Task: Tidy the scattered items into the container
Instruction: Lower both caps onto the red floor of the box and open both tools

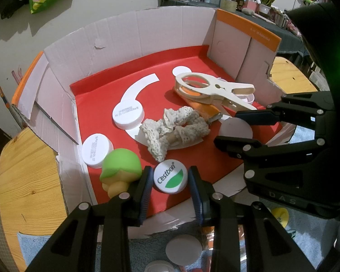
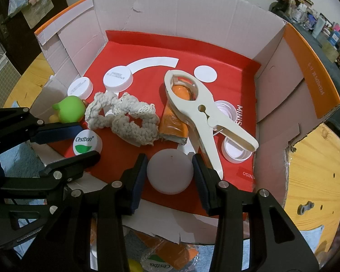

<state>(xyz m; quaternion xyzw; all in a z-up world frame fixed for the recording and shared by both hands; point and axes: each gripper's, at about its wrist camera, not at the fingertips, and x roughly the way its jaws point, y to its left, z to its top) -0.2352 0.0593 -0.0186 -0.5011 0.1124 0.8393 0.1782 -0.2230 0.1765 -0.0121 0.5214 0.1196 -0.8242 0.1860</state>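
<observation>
The left gripper pinches a Cestbon cap and the right gripper a plain white cap — both over the red floor of the cardboard box. In the box lie 2 printed white lids, a crocheted scrunchie, a cream clamp and a green toy.

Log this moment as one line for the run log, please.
left gripper: shut on C'estbon cap | right gripper: shut on plain white cap | both over cardboard box | not released
</observation>
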